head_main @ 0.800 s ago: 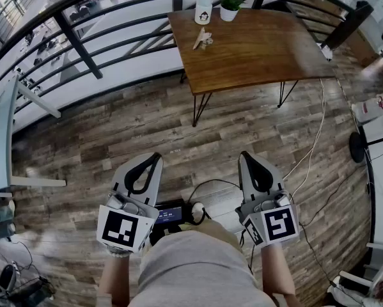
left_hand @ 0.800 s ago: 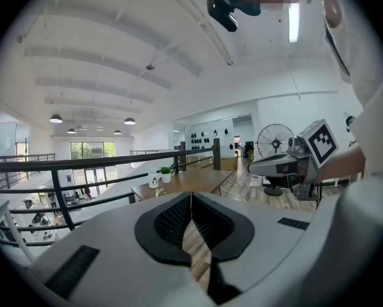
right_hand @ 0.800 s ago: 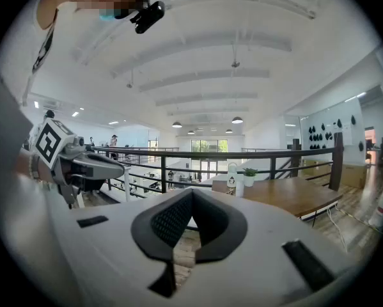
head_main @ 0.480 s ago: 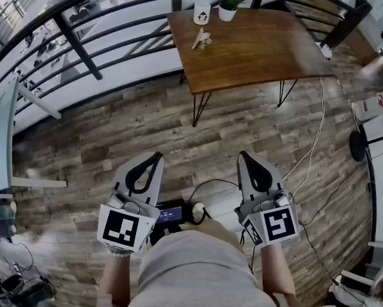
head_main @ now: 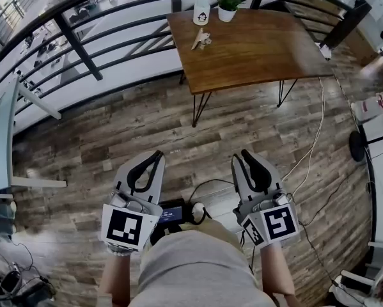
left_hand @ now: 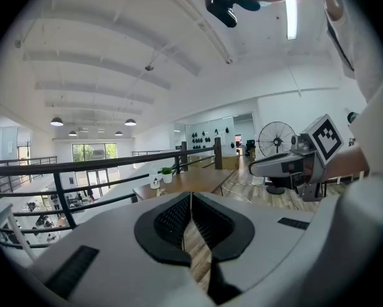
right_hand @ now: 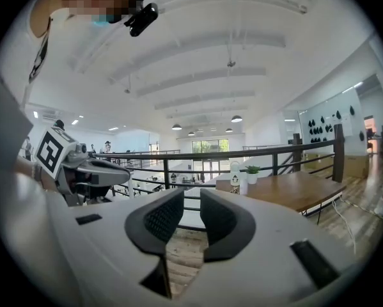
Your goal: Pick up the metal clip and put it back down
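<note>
The clip (head_main: 202, 39), small and pale, lies on the far-left part of the wooden table (head_main: 255, 50), close to a white mug (head_main: 204, 8). Both grippers hang over the plank floor in front of the person, well short of the table. My left gripper (head_main: 158, 155) is shut, its black pads (left_hand: 178, 219) meeting at the tip with nothing between them. My right gripper (head_main: 241, 157) is open: a gap shows between its pads (right_hand: 162, 219), and nothing is in it. In the right gripper view the table (right_hand: 293, 190) lies ahead to the right.
A potted plant (head_main: 229, 5) stands beside the mug. A black railing (head_main: 82, 50) runs behind and left of the table. White cables (head_main: 319, 126) trail across the floor at the right. A dark device (head_main: 172, 213) lies on the floor between the grippers.
The right gripper's jaws have come apart; they were together in the earlier frames. Both grippers stay in about the same place.
</note>
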Action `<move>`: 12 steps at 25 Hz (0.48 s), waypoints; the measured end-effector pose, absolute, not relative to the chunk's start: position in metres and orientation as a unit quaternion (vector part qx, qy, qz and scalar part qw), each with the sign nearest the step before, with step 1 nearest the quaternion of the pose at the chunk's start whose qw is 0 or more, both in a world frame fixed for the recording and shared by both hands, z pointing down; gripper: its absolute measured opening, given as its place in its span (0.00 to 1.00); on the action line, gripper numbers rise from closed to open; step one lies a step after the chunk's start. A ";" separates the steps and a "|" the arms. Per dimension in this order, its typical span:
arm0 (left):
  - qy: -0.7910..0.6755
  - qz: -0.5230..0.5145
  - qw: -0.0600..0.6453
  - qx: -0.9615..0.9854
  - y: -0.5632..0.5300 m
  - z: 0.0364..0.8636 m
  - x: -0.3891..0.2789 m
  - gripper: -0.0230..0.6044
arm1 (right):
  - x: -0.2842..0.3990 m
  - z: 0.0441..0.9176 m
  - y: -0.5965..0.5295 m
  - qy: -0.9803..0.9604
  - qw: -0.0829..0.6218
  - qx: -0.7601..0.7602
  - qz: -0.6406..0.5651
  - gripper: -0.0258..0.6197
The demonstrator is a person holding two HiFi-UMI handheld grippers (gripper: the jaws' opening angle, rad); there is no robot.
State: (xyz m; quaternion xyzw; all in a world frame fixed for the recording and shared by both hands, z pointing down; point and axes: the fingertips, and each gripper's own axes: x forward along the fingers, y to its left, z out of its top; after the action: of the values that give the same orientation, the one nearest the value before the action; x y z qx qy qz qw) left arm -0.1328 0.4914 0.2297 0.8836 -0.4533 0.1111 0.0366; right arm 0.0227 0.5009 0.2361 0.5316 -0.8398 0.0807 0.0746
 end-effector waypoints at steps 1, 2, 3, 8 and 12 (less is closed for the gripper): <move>-0.456 0.108 0.039 0.882 0.491 0.230 -0.133 0.05 | 0.023 0.237 0.501 -0.840 0.074 0.531 0.084 0.18; -0.457 0.106 0.042 0.882 0.491 0.230 -0.133 0.06 | 0.023 0.238 0.501 -0.840 0.074 0.530 0.087 0.18; -0.457 0.106 0.040 0.882 0.491 0.230 -0.134 0.06 | 0.023 0.239 0.501 -0.840 0.074 0.530 0.088 0.20; -0.448 0.109 0.042 0.887 0.496 0.232 -0.130 0.16 | 0.024 0.242 0.505 -0.841 0.077 0.528 0.090 0.21; -0.450 0.113 0.042 0.885 0.500 0.231 -0.124 0.16 | 0.028 0.240 0.507 -0.843 0.074 0.525 0.089 0.21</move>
State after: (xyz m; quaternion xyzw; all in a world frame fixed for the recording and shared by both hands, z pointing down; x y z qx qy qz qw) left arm -0.1237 0.5005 0.2313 0.8851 -0.4496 0.1126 0.0419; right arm 0.0281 0.5073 0.2400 0.5250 -0.8432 0.0889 0.0745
